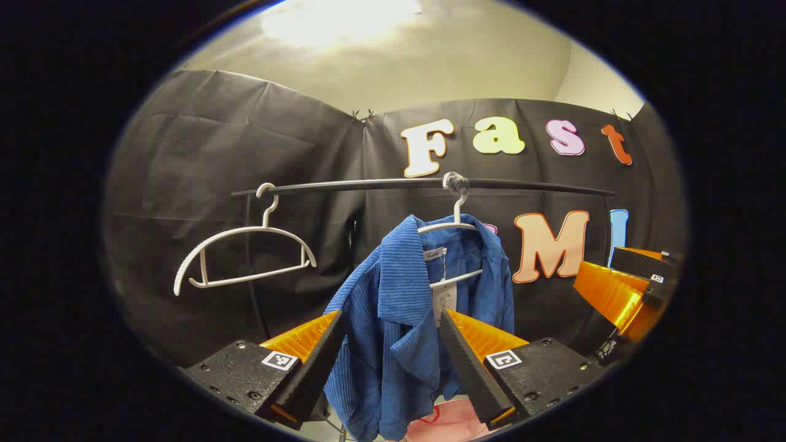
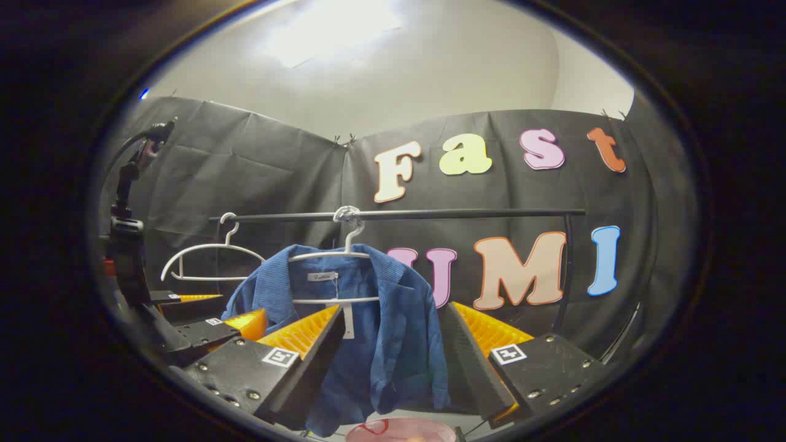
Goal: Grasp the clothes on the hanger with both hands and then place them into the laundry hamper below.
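**Me:** My fingers are standing wide apart on both grippers, holding nothing. Through the left gripper (image 1: 393,362) I'm looking at the blue shirt (image 1: 408,319) framed between the jaws but farther off, not yet touched. The right gripper (image 2: 393,362) is framing the same shirt the same way.

**Partner:** Where's the shirt hanging?

**Me:** On a white hanger (image 2: 334,255) hooked over the black rail (image 2: 430,214), with an empty hanger (image 1: 242,255) well to its left. The pink hamper (image 2: 402,430) is peeking in right below the hem.

**Partner:** So how are you planning the grab?

**Me:** I'm judging that each gripper should take one shoulder, close to the collar, where the cloth is doubled. Pinching lower down would probably just stretch the front panel. Then I'd lift both sides off the hanger's ends together; dragging straight down could catch the collar on the hook.

**Partner:** And your hands now?

**Me:** I'm holding both grippers low and tilted upward toward the rail, side by side. The right one is showing at the right edge of the left gripper view, near the shirt's right side.
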